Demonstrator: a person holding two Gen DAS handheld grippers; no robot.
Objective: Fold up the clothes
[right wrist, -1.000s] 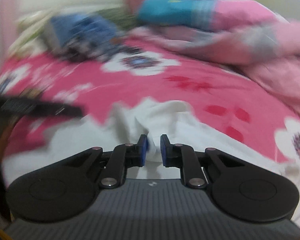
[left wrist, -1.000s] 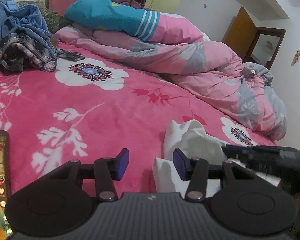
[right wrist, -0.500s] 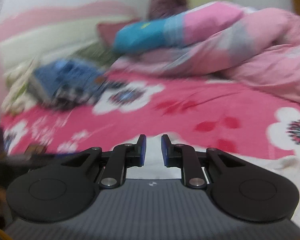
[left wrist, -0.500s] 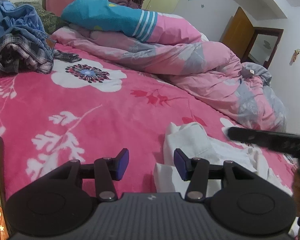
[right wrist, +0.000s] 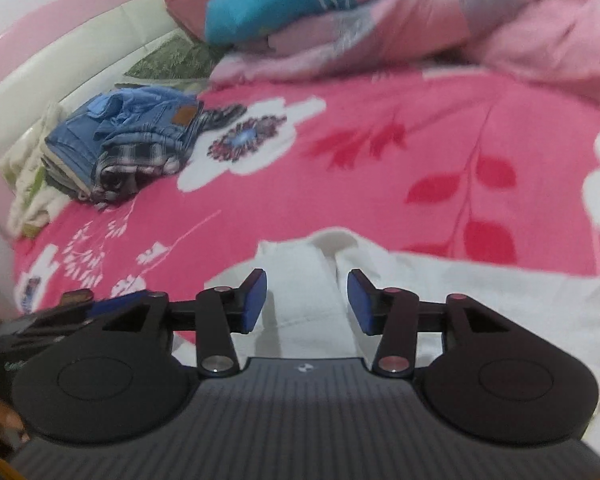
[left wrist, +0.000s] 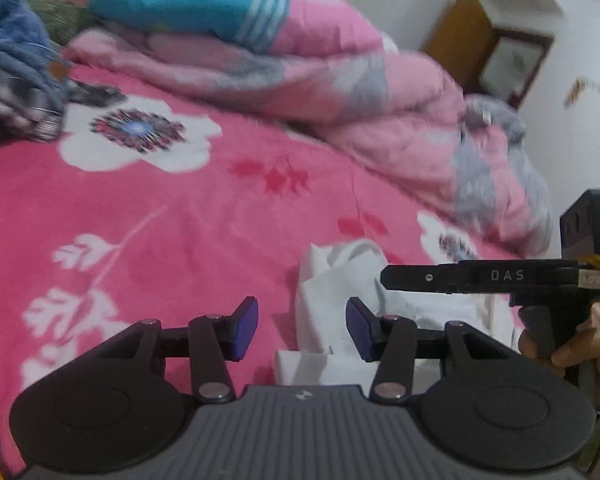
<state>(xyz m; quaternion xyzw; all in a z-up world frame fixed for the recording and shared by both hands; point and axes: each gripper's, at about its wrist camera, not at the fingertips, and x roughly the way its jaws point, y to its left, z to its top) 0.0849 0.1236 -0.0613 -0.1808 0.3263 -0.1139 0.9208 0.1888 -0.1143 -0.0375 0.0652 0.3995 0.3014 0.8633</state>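
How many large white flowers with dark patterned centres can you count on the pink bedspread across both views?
2 on the pink bedspread: one beside the pile of folded clothes, one near the rumpled quilt, beyond the white garment. Others may be hidden.

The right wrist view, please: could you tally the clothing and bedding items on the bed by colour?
White garment, under the right gripper: 1
Blue denim piece, on the pile: 1
Plaid piece, in the same pile: 1
Pink and grey quilt: 1
Teal, striped and pink pillow: 1
Dark pink cushion: 1
Total: 6
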